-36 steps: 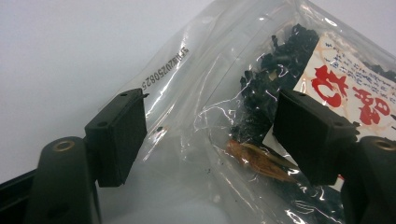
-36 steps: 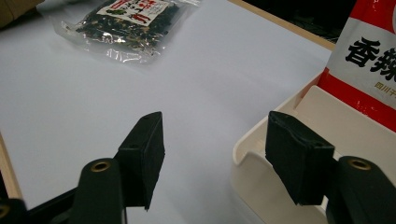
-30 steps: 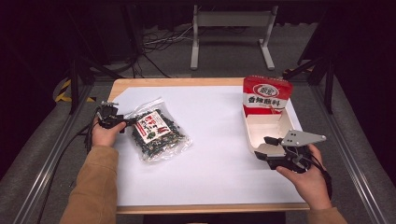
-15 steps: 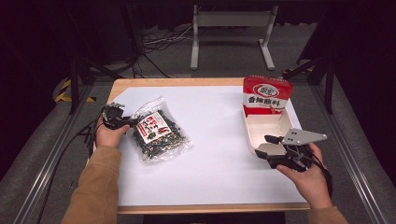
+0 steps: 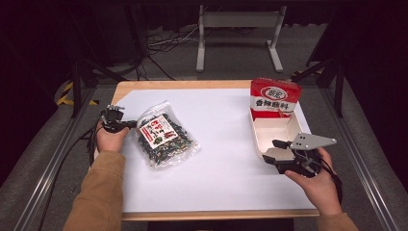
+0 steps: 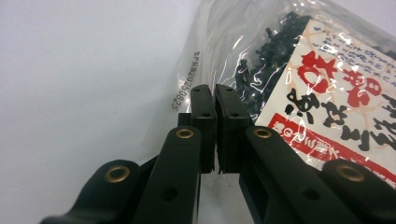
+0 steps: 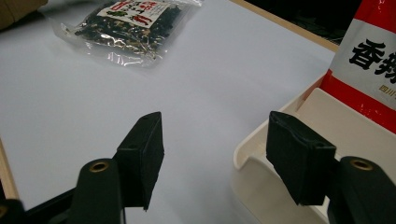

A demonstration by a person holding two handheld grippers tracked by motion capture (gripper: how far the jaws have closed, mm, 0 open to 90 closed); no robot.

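Observation:
A clear bag of dark dried food with a red-and-white label [image 5: 163, 137] lies flat on the white table top at the left. My left gripper [image 5: 131, 124] is at the bag's left edge. In the left gripper view its jaws [image 6: 215, 91] are pressed together on the bag's clear plastic margin [image 6: 205, 51], beside a printed date code. My right gripper [image 5: 270, 150] is held open at the near left corner of a white tray [image 5: 257, 139]. In the right gripper view nothing lies between its pads [image 7: 215, 140], and the tray's rim [image 7: 243, 144] is just inside the right pad.
A red and white pouch [image 5: 275, 98] stands upright in the far end of the tray; its lower corner [image 7: 373, 56] is also in the right gripper view. The bag [image 7: 130, 23] lies far off across bare white surface. Wooden table edges border the sheet.
The left hand has edged slightly toward the bag, with its gripper now at the bag's edge. The right hand and gripper have stayed put.

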